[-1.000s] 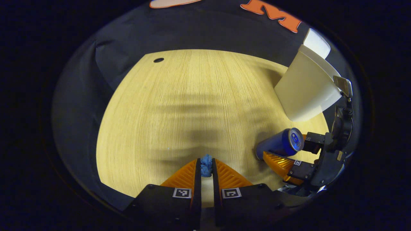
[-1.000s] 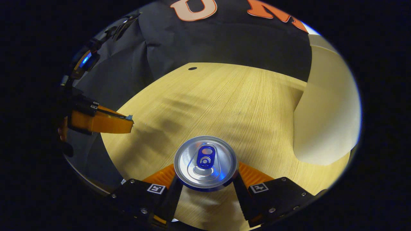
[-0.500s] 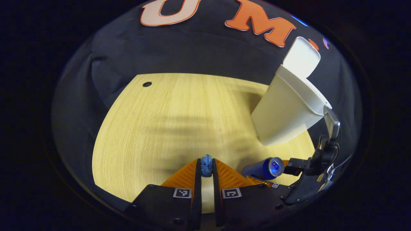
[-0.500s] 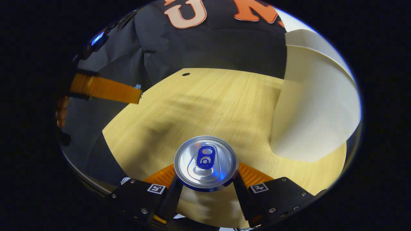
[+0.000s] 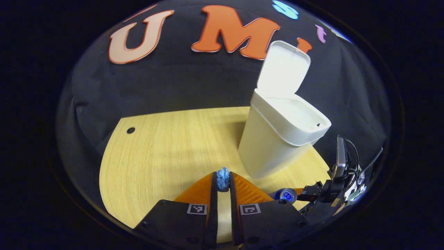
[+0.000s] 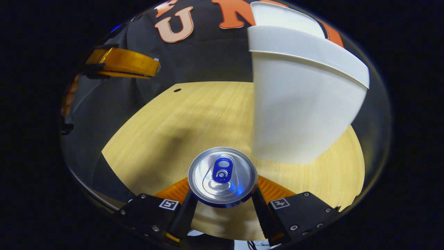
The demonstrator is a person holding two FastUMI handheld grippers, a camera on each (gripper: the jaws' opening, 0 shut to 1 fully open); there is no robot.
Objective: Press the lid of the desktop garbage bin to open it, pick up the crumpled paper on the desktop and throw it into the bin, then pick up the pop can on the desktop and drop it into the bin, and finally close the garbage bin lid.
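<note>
Standing on the light wood desktop [image 5: 166,146] against the black cloth wall, the white garbage bin [image 5: 274,139] is seen with its lid [image 5: 283,67] flipped up. The crumpled paper [image 5: 223,178] is pinched in the nearly closed left gripper [image 5: 223,184], above the desktop. The pop can [image 6: 222,176] is clamped between both fingers of the right gripper [image 6: 222,194], near the bin's base, lid end toward the camera.

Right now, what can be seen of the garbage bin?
The garbage bin is a plain white, plastic-looking tub that narrows toward its base, with a broader collar around the top. It stands upright on the wooden table by the dark cloth wall. Its lid is swung up at the back, leaving the mouth open. Neither pair of tongs touches it.
</note>
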